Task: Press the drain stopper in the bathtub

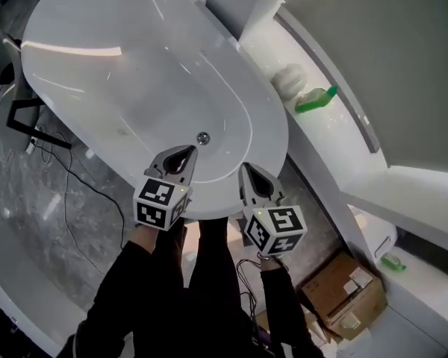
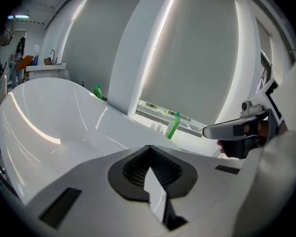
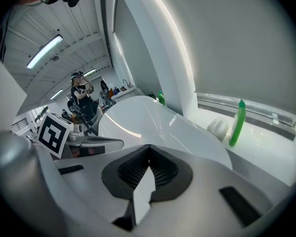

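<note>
— A white bathtub (image 1: 272,125). And the drain stopper (image 1: 202,137)?
— Small, round, metallic, on its bottom near the left gripper (image 1: 187,152); only the head view shows it. That one and the right gripper (image 1: 246,169) are closed, empty; their views show a green bottle (image 3: 236,123).

**A:** Where does the head view sit?

**B:** High above the bathtub (image 1: 134,88), looking steeply down. The person's legs are at the near edge, with the left gripper (image 1: 190,151) and the right gripper (image 1: 243,168) just ahead of them.

**A:** And the two gripper views?

**B:** Each rides close behind its own jaws, which fill the lower half of the picture. Both look low across the tub toward the far wall, and each catches the other gripper at one side.

**A:** What do the views share?

**B:** All three show the white basin and the green bottle (image 1: 315,99) on the ledge (image 1: 336,136) at the right.
</note>
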`<move>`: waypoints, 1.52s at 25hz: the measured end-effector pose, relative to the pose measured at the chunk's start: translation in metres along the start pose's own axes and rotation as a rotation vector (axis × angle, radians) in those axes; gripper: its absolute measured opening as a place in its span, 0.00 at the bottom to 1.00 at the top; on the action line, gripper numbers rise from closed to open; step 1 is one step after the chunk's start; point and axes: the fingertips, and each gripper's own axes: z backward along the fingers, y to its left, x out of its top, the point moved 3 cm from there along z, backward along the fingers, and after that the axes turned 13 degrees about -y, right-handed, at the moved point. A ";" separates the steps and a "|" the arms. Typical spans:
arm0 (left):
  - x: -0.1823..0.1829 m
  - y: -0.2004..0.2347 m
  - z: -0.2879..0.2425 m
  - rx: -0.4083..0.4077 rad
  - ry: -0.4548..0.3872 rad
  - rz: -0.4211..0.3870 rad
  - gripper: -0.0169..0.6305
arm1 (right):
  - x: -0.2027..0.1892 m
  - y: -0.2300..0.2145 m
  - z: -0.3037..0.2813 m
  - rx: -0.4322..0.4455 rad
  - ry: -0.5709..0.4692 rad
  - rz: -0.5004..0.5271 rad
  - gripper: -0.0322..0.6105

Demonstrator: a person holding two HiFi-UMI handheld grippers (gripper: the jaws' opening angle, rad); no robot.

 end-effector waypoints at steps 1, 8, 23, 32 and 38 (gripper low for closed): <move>-0.006 0.002 -0.012 0.018 0.006 0.003 0.04 | -0.002 -0.010 -0.008 0.011 0.012 -0.003 0.05; -0.053 0.015 -0.074 0.135 0.065 0.068 0.04 | -0.032 -0.061 -0.065 0.124 0.118 -0.012 0.05; -0.173 0.080 -0.135 0.279 0.178 0.182 0.04 | -0.129 -0.087 -0.160 0.178 0.262 0.022 0.05; -0.259 0.125 -0.169 0.263 0.307 0.171 0.04 | -0.192 -0.101 -0.206 0.067 0.294 -0.029 0.05; -0.301 0.136 -0.184 0.226 0.353 0.191 0.04 | -0.233 -0.104 -0.230 0.039 0.339 -0.033 0.05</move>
